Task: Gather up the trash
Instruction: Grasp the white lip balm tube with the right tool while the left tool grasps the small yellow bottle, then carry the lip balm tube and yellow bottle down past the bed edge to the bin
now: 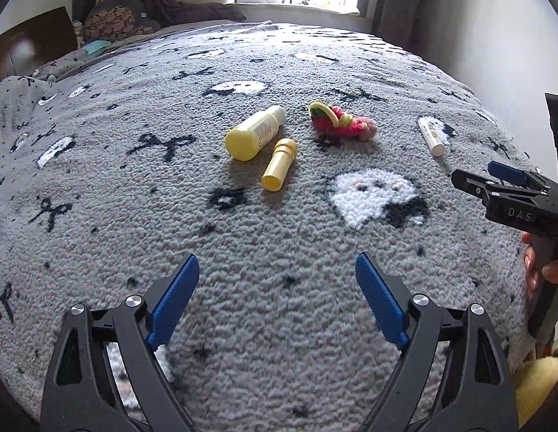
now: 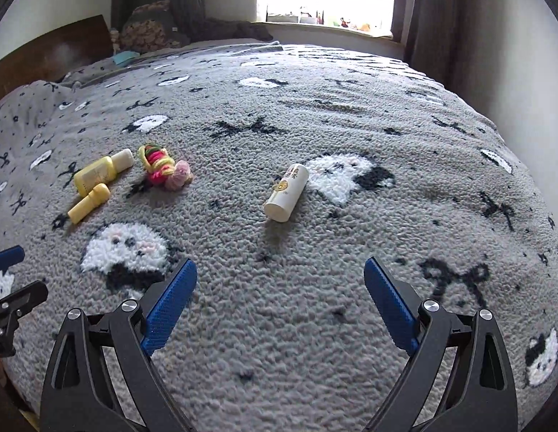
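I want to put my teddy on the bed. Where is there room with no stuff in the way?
The blanket is bare right of the white tube, and in front between the big ghost pattern and the bow pattern. It is crowded on the left: big yellow bottle, small yellow bottle and the bundle of hair ties lie close together.

4 items lying on the bed's grey fleece blanket (image 1: 279,288): large yellow bottle (image 1: 254,134), on its side; small yellow tube (image 1: 279,164) touching it; bundle of coloured hair ties (image 1: 339,123) nearby; white tube (image 2: 286,192), well apart.
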The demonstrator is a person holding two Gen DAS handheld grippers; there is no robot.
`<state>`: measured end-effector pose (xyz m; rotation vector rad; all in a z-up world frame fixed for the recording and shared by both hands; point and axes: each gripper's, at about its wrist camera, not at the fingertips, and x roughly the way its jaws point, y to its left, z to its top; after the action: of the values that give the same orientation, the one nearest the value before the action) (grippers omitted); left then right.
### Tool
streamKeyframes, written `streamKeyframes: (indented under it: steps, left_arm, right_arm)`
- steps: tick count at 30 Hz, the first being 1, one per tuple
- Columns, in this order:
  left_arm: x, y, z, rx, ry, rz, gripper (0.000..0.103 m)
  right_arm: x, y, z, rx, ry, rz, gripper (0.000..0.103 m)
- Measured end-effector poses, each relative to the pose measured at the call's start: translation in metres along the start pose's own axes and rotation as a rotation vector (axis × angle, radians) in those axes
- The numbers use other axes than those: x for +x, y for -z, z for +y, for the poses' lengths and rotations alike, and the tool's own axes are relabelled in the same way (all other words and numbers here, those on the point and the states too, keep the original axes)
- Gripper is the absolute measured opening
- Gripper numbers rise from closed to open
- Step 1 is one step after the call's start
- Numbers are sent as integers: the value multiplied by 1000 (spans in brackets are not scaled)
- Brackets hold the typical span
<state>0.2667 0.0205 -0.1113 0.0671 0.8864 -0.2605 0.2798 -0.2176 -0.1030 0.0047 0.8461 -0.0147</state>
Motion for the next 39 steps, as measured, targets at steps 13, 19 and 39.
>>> streamKeyframes:
  steps: [13, 19, 39]
  left_arm:
    - [58, -50, 5, -11, 46, -1, 49]
    - [73, -63, -2, 22, 27, 18, 36]
    - [22, -10, -23, 95, -7, 25, 16]
  right_arm:
    - [60, -36, -3, 114, -12, 69, 72]
    - [66, -43, 2, 81, -1, 74, 54]
    - [-6, 17, -7, -79, -9, 78, 22]
